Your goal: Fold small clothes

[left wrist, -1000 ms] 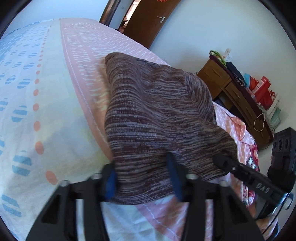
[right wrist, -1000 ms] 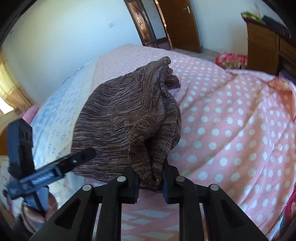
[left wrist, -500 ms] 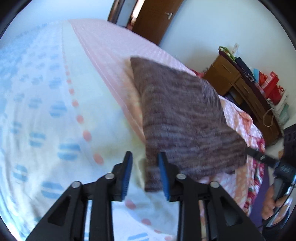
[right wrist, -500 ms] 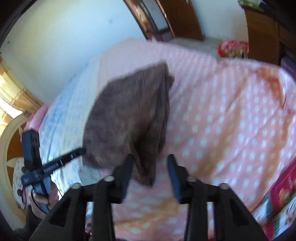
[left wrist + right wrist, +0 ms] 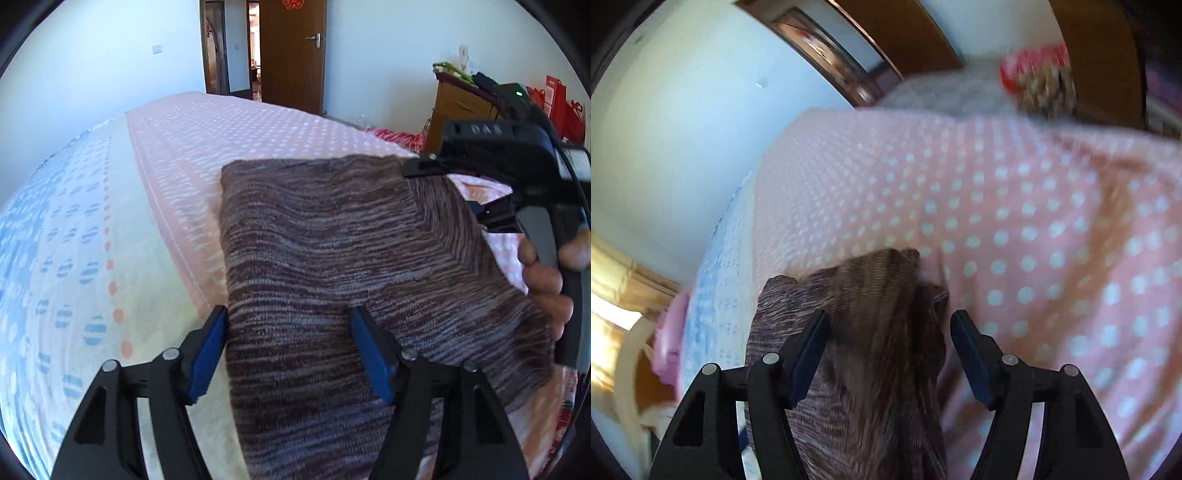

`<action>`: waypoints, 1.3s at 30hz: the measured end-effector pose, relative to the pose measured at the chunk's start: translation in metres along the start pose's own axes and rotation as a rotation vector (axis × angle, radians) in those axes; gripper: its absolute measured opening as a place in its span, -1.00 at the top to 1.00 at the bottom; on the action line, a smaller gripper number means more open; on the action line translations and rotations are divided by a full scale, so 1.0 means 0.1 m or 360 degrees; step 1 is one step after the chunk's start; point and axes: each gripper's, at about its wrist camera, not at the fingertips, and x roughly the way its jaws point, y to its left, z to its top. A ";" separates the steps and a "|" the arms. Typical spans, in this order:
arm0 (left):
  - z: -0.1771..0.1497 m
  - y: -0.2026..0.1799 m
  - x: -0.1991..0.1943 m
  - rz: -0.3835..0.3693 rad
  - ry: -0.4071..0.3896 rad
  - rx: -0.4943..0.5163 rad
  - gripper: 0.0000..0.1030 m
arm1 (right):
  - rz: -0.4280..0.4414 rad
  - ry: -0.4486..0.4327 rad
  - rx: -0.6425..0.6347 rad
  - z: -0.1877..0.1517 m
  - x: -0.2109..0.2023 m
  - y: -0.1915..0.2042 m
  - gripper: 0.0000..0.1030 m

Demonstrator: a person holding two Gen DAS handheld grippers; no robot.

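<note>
I have the brown knit garment folded flat on the bed; my left tool and right tool both gape wide, holding nothing. Maybe one fold left.

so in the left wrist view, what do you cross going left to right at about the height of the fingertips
blue-patterned part of the bedspread → line of orange dots → left gripper's blue left pad → brown knit garment → its right pad → hand holding the right gripper
</note>
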 end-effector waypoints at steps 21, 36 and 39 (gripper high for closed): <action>-0.07 0.07 -0.08 0.0179 -0.0096 -0.0014 -1.00 | -0.0335 -0.0440 -0.0432 -0.41 -0.88 0.39 0.28; -0.41 -0.07 -1.17 0.0286 -0.0255 0.0022 -1.00 | -0.0549 -0.0686 -0.0659 -1.81 -1.78 0.74 -0.53; -0.46 -0.04 -1.37 0.0285 -0.0282 -0.0003 -1.00 | -0.0571 -0.0667 -0.0704 -1.97 -1.90 0.83 -0.53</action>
